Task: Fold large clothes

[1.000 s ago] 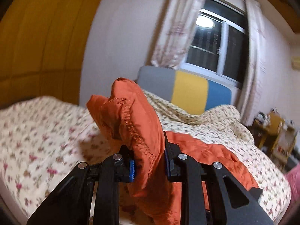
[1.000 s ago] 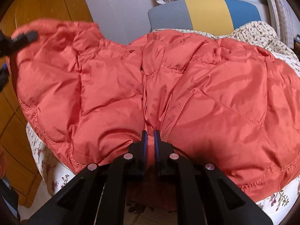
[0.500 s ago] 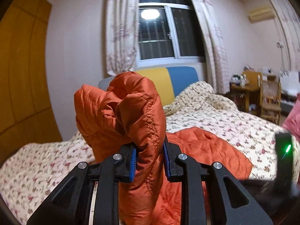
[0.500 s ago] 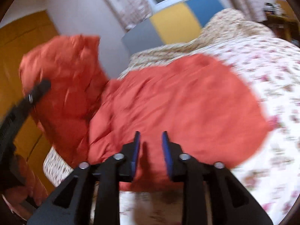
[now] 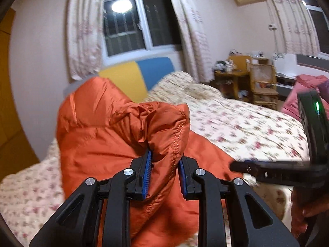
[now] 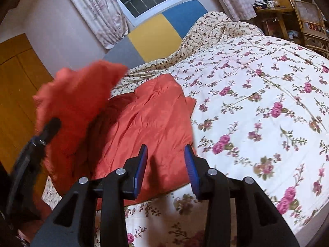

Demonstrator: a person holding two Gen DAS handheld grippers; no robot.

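Observation:
An orange quilted jacket (image 5: 107, 131) lies on the floral bed (image 5: 246, 123). My left gripper (image 5: 164, 160) is shut on a stitched edge of the jacket and holds that part raised above the bed. In the right wrist view the jacket (image 6: 148, 123) spreads over the bed's near left corner, and its lifted part (image 6: 78, 90) hangs blurred at the left beside the left gripper (image 6: 44, 133). My right gripper (image 6: 166, 154) is open and empty, just above the jacket's near edge. It also shows in the left wrist view (image 5: 246, 165) at the right.
The bed (image 6: 257, 103) has a grey, yellow and blue headboard (image 6: 156, 35) under a curtained window (image 5: 135, 22). A wooden wardrobe (image 6: 14, 86) stands at the left. A wooden desk and chair (image 5: 257, 82) stand at the far right. A pink cloth (image 5: 298, 94) lies at the right edge.
My right gripper has let go of the jacket, opened and drawn back. My left gripper has swung right with the jacket's edge still held up.

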